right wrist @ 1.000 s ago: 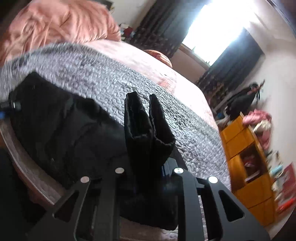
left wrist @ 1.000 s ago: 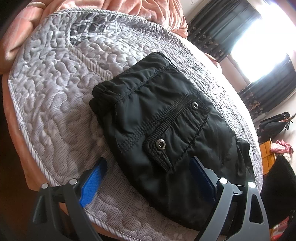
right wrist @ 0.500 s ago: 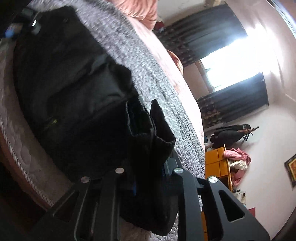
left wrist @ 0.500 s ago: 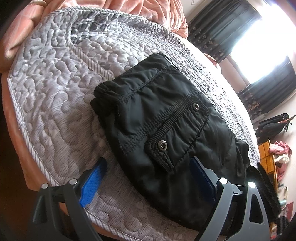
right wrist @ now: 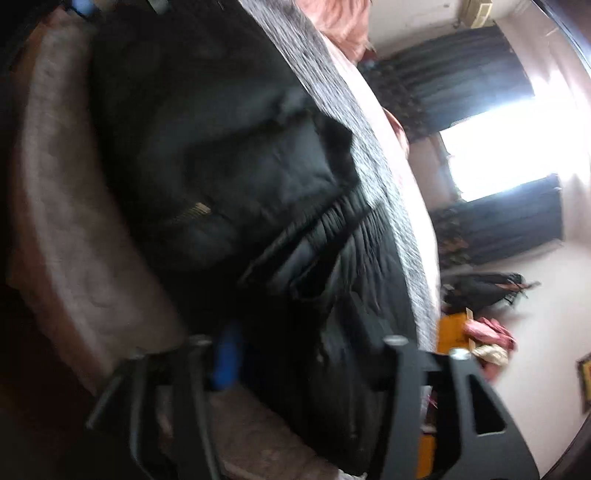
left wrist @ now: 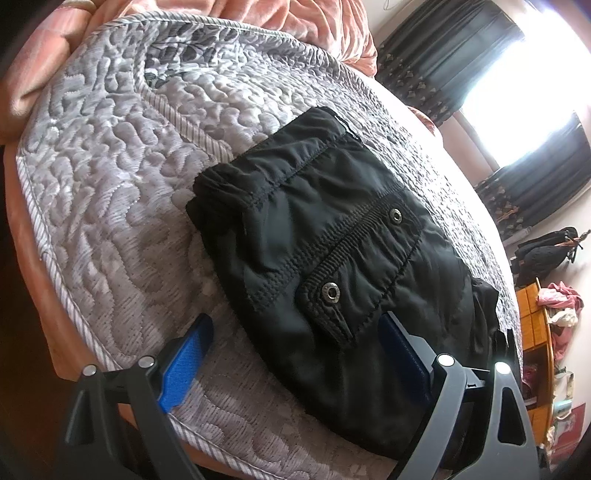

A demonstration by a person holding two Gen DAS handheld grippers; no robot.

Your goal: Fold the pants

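Note:
The black pants (left wrist: 332, 266) lie folded in a thick bundle on the grey quilted bed cover (left wrist: 110, 177), snap-button pocket flap facing up. My left gripper (left wrist: 295, 350) is open, its blue fingers (left wrist: 186, 354) straddling the near edge of the bundle without gripping it. In the blurred right wrist view the pants (right wrist: 221, 166) fill the middle, with a ribbed cuff lying near the gripper. My right gripper (right wrist: 299, 354) is open, its jaws spread around the fabric edge, one blue pad (right wrist: 225, 358) visible.
A pink blanket (left wrist: 221, 14) is heaped at the far side of the bed. The bed's edge (left wrist: 62, 332) runs close under my left gripper. Dark curtains and a bright window (left wrist: 535, 74) stand behind. An orange shelf (left wrist: 535, 332) with clothes stands at right.
My right gripper has opened and let go of the pants' cuff end, and has tilted and swung low beside the bundle. The left gripper has stayed still.

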